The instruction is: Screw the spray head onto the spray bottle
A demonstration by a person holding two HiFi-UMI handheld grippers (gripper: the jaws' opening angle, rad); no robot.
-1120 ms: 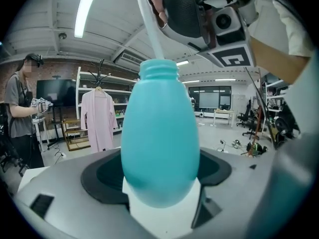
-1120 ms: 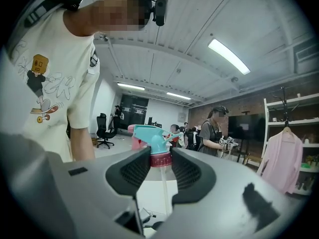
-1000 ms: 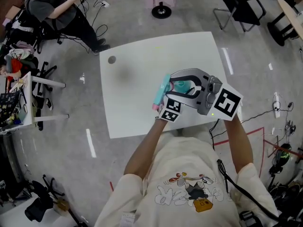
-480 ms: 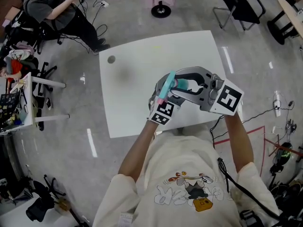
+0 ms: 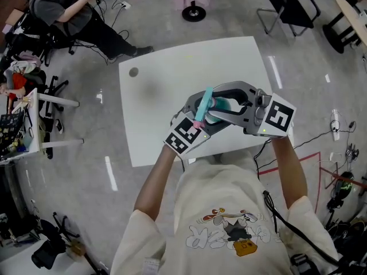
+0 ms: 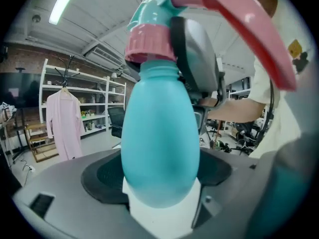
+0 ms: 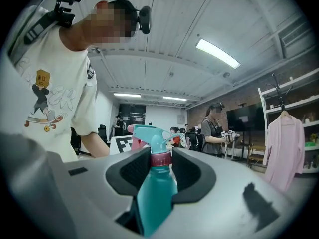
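Bottle (image 6: 159, 148), teal, upright in mid-air above near part of white counter (image 5: 160, 96), gripped from two sides. Low down, left tool (image 6: 160, 156) clamped wide on rounded lower body, gap between jaws filled from pad to pad, strip of white showing under base. Higher up, right tool (image 7: 160, 154) clamped on bottle at neck and shoulder, jaws closer together, pads just beside pink collar (image 6: 149, 44). On that collar, teal head (image 5: 203, 106), seated straight, pink trigger (image 6: 249, 31) slanting down toward left tool's camera; how far screwed home, impossible to tell. Seen from above, both tools meeting before chest: left one reaching in from lower left, right one from right, marker cubes (image 5: 184, 135) (image 5: 279, 118) behind them. Farther out on counter, small grey spot (image 5: 133, 72) near far left corner. Beyond counter, grey floor (image 5: 74, 188); black chair (image 5: 287, 7) at upper right; seated person (image 5: 63, 13) at upper left. Farthest, pale pink garment (image 6: 62, 118) hanging beside white shelves (image 6: 94, 101).
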